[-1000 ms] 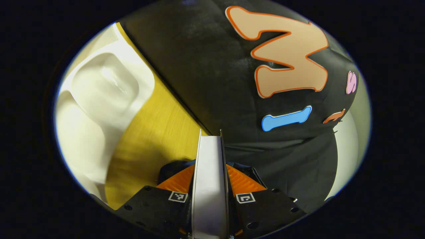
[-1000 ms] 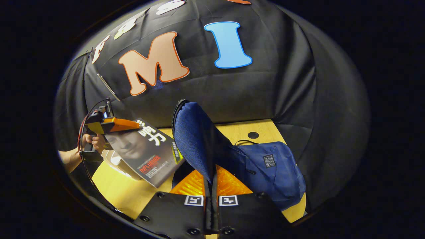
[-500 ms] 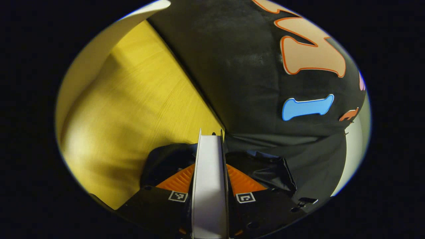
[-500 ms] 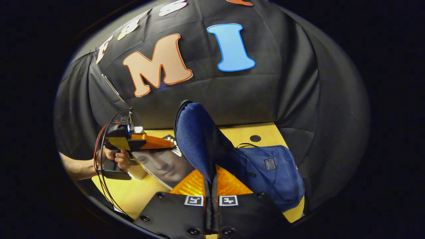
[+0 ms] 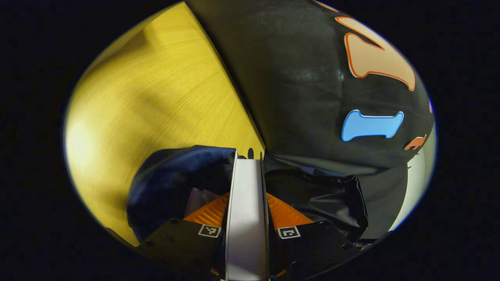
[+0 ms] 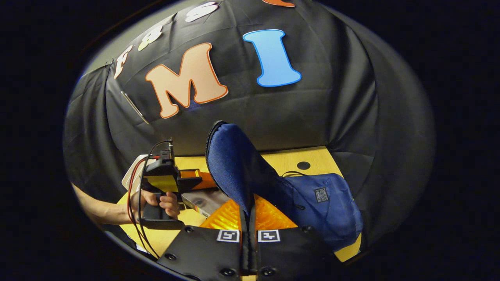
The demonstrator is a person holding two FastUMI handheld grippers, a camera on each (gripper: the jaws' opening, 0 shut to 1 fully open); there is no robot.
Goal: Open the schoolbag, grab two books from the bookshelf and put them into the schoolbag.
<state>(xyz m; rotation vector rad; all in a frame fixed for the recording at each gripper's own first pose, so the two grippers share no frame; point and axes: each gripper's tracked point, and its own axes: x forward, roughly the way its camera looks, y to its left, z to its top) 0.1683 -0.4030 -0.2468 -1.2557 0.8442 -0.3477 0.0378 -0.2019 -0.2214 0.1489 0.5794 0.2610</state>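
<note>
One book [image 5: 247, 210], edge-on, was clamped between the left gripper [image 5: 247, 218] fingers, its far end entering the open schoolbag [image 6: 320, 203] on the table [image 5: 156, 97]. Right gripper [image 6: 248, 218] pinched the bag's raised flap [image 6: 234, 164].

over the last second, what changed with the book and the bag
The left claw carried the dark-covered book from out over the yellow wooden table toward the blue fabric schoolbag, and the book's far end now sits behind the raised flap, at the bag's dark opening. Unchanged: the left claw grips the book, and the right claw pinches the flap up.
</note>
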